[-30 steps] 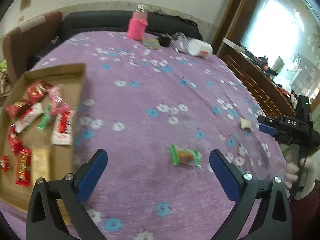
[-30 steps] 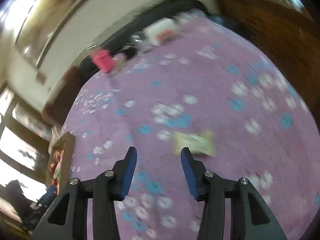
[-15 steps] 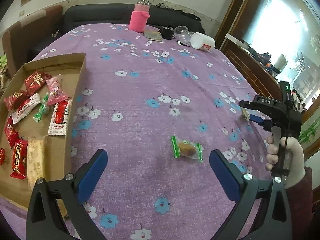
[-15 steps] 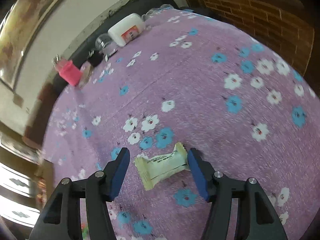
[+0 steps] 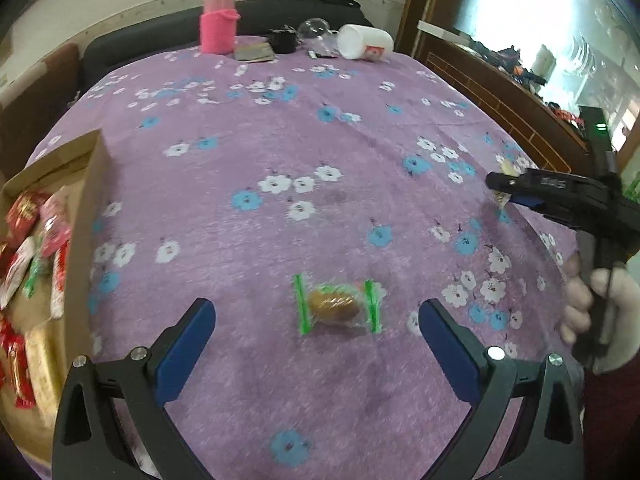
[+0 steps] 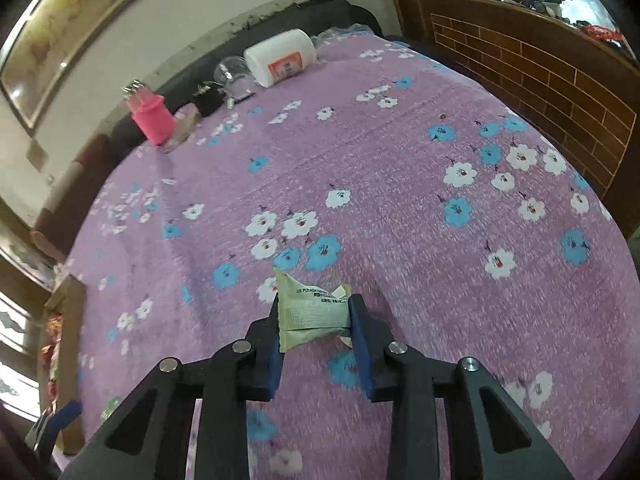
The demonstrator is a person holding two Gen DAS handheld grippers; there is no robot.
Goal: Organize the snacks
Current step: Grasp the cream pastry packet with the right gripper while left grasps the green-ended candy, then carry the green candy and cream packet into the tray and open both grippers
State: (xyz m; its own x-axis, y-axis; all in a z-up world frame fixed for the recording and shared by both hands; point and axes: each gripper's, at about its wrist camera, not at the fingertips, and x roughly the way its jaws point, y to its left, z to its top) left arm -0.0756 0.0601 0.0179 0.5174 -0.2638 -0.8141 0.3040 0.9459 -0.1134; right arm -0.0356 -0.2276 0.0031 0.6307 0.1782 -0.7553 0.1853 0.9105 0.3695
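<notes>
A clear-wrapped brown snack with green ends [image 5: 336,304] lies on the purple flowered cloth. My left gripper [image 5: 316,311] is open just above it, one finger on either side and well apart from it. A pale cream packet with small print [image 6: 312,312] sits between the pads of my right gripper [image 6: 316,306], whose jaws are closing and press on both of its sides. From the left wrist, that right gripper [image 5: 500,192] shows at the right edge, held by a gloved hand [image 5: 600,312]. A cardboard tray [image 5: 86,200] at the left holds several red and white snack packets [image 5: 24,216].
At the table's far edge stand a pink bottle [image 5: 218,28], a glass [image 5: 316,28] and a white jar lying on its side [image 5: 364,42]. A brown wooden sideboard [image 6: 540,80] runs close along the table's right side.
My right gripper sank onto the cream packet and its jaws closed in until the pads met it. My left gripper moved closer to the green-ended snack, still open.
</notes>
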